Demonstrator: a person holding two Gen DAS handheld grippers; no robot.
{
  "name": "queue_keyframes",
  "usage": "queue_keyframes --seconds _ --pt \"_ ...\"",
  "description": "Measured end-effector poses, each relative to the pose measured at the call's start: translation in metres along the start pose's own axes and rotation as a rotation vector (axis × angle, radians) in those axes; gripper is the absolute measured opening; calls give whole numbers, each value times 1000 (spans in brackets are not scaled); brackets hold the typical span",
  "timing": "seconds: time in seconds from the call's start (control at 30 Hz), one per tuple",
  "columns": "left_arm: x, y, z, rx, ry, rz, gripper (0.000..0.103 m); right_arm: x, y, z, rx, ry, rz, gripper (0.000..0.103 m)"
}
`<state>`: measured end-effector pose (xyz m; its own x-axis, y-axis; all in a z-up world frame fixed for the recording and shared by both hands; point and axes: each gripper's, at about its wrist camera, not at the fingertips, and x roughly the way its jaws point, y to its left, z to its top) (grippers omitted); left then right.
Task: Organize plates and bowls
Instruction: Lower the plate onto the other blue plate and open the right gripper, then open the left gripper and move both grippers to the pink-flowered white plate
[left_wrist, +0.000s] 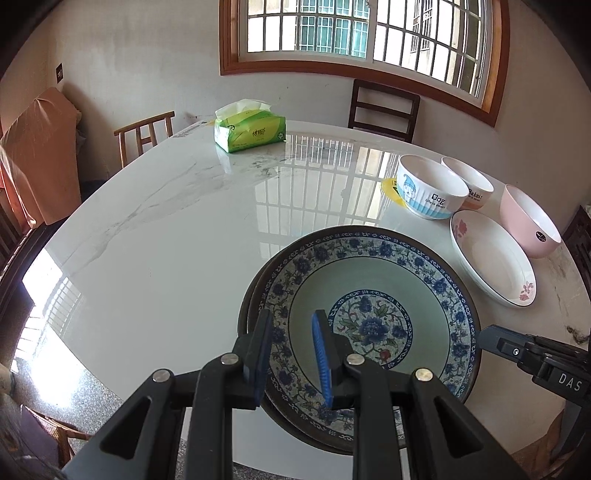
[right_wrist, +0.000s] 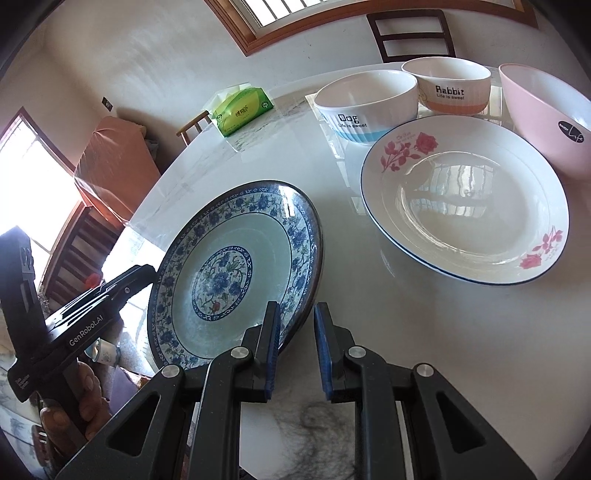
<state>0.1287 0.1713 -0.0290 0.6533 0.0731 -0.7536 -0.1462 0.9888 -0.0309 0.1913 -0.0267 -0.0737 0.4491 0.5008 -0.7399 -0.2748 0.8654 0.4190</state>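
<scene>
I have the blue plate lifted at a tilt over the near edge of the tabletop. My left gripper has its fingers narrowed on the plate's near-left rim: one pad under the rim, the other on the patterned face. In the right wrist view the plate leans up to the left, its right rim low, just beside my right gripper. Those fingers stand narrow with nothing between them; the inner one seems to brush the plate's lower edge, though I cannot tell whether it touches.

The rose plate lies flat toward the right side of the tabletop, straight ahead of the right fingers, so I judge it the likely partner for stacking. Behind it, near the far right edge, stand the Dog bowl, Rabbit bowl and pink bowl. A tissue pack sits at the far edge.
</scene>
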Motion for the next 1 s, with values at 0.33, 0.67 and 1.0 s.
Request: queue_keyframes --seconds 0.33,0.67,1.0 --pt "-10 -36 -2 79 -11 6 22 -58 -37 -16 58 -151 -12 25" --pt "-15 -96 4 158 60 -131 32 -93 -133 -27 250 -225 -100 28" --pt "18 -143 53 91 226 -374 33 -96 -168 -6 352 -234 -5 39"
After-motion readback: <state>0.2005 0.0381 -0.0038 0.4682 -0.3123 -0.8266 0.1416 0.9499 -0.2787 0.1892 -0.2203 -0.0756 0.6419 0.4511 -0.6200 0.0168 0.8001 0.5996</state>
